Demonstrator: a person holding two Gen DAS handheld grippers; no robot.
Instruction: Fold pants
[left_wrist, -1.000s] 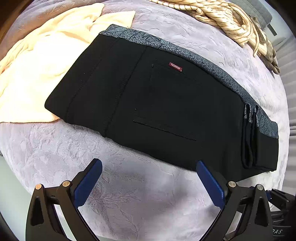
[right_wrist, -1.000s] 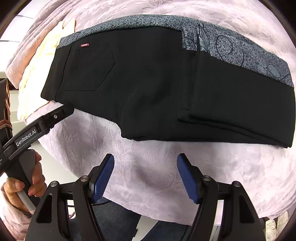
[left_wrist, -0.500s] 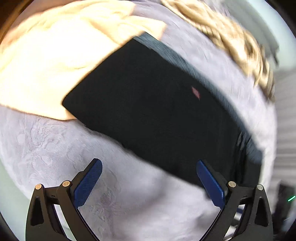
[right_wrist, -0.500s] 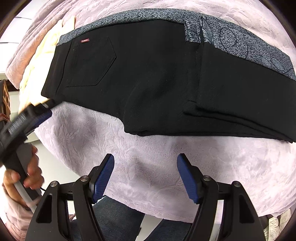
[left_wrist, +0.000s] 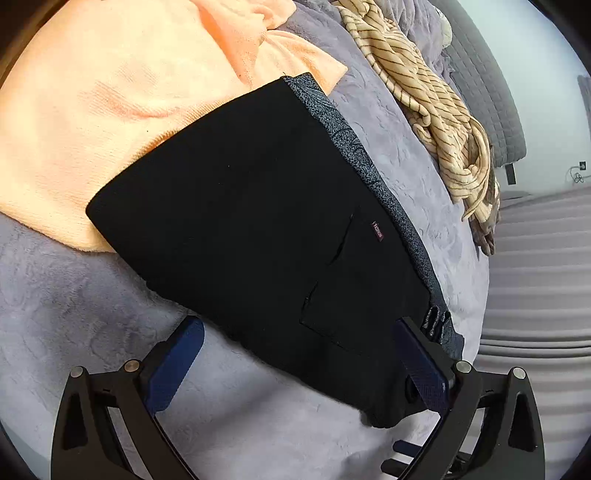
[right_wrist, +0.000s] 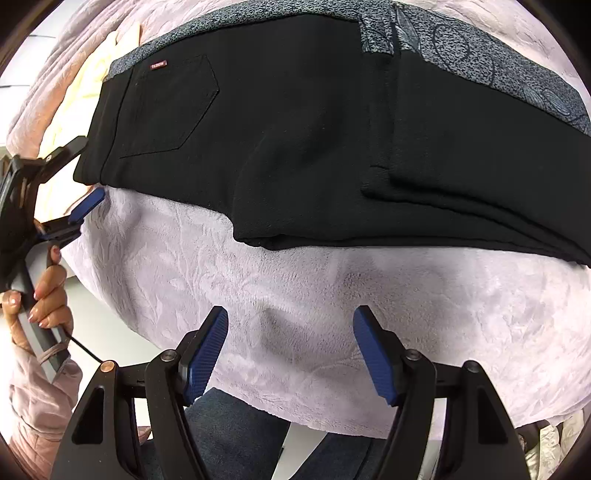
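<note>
Peach towel under pants' left end. Left gripper jaws wide apart, straddling waist corner of black pants, nothing clamped. Pants folded flat on lilac blanket, striped garment beyond pants. Right gripper spread apart, hovering near pants' front edge, apart from cloth.

Black pants, folded into a long flat band, grey patterned waistband along far edge. Back pocket with small red label at left end. Leg layers stacked at right. Lying across lilac textured blanket.
</note>
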